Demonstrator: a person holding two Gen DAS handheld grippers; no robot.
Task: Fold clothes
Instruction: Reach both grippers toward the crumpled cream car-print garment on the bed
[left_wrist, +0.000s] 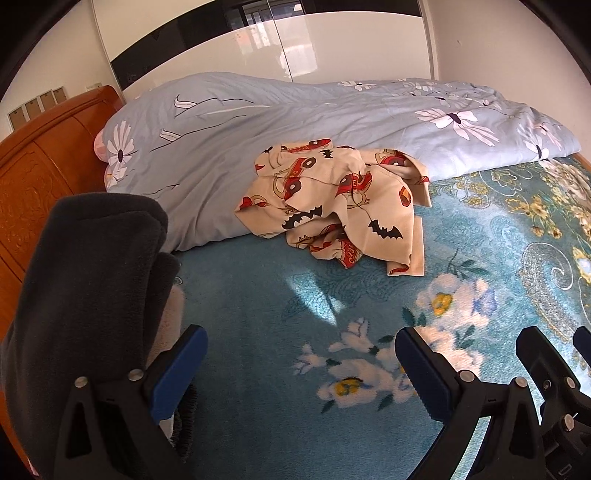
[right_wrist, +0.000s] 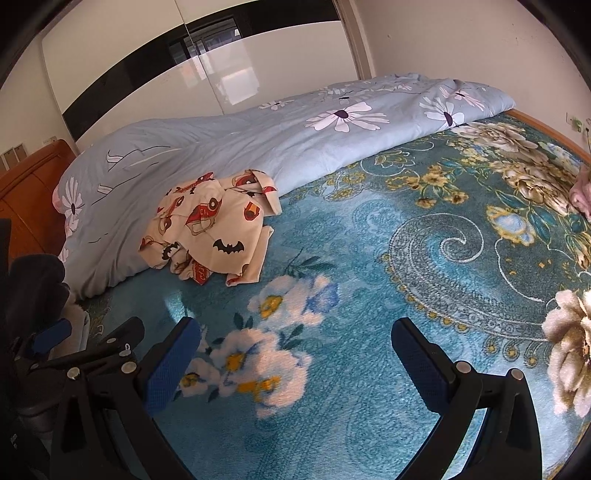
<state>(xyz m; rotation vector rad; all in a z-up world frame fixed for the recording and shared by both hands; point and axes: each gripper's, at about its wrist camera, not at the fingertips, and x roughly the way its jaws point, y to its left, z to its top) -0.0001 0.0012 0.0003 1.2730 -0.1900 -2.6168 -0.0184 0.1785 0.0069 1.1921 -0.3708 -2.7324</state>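
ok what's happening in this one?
A person holds a gripper in each hand over a bed, about to fold clothes. Both the left gripper and the right gripper are open and empty, hovering above the teal floral blanket. The cream printed garment lies crumpled and untouched against the blue duvet. A dark grey folded garment sits at the left near the wooden headboard. No folding of the cream piece has started.

garment (left_wrist: 336, 206): I see it crumpled on bed blanket (left_wrist: 258, 295), mid-far, leaning on duvet (left_wrist: 295, 114)
duvet: along far side
headboard (left_wrist: 33, 177): far left
folded dark cloth (left_wrist: 88, 280): near left, beside my left gripper (left_wrist: 301, 363)
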